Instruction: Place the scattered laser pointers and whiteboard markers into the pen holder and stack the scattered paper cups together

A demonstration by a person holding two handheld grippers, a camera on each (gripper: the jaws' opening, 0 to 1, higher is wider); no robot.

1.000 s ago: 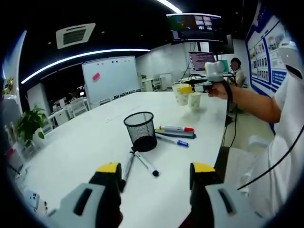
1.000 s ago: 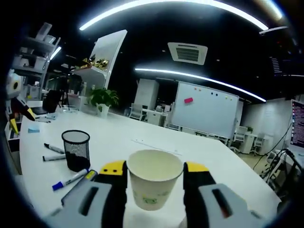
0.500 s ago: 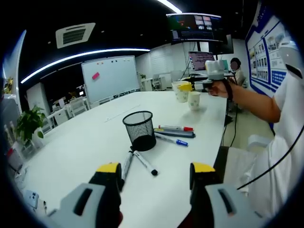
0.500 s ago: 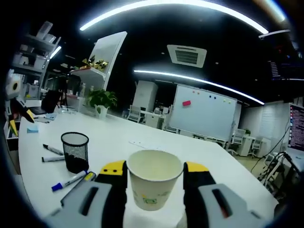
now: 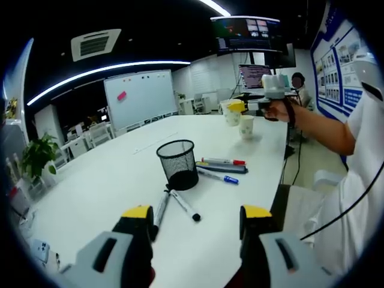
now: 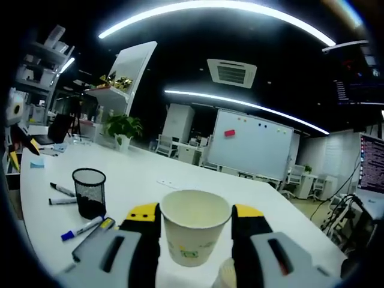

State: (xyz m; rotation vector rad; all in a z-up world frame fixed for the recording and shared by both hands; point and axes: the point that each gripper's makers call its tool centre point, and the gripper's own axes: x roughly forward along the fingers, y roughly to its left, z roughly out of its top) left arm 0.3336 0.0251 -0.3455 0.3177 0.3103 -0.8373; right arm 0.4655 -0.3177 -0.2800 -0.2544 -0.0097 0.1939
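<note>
Right gripper (image 6: 195, 231): jaws clamped on paper cup (image 6: 195, 225), now raised higher above second cup (image 5: 246, 127).
Left gripper (image 5: 197, 231): jaws apart, unmoved, near pen holder (image 5: 178, 164).
Markers (image 5: 222, 162): beside holder, on table (image 5: 90, 192).

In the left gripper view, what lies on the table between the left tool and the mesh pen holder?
Two black markers lie there, fanned out from the foot of the pen holder toward the left tool.

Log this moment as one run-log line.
right tongs: shut on paper cup, lifted | left tongs: open, empty | markers: outside pen holder
</note>
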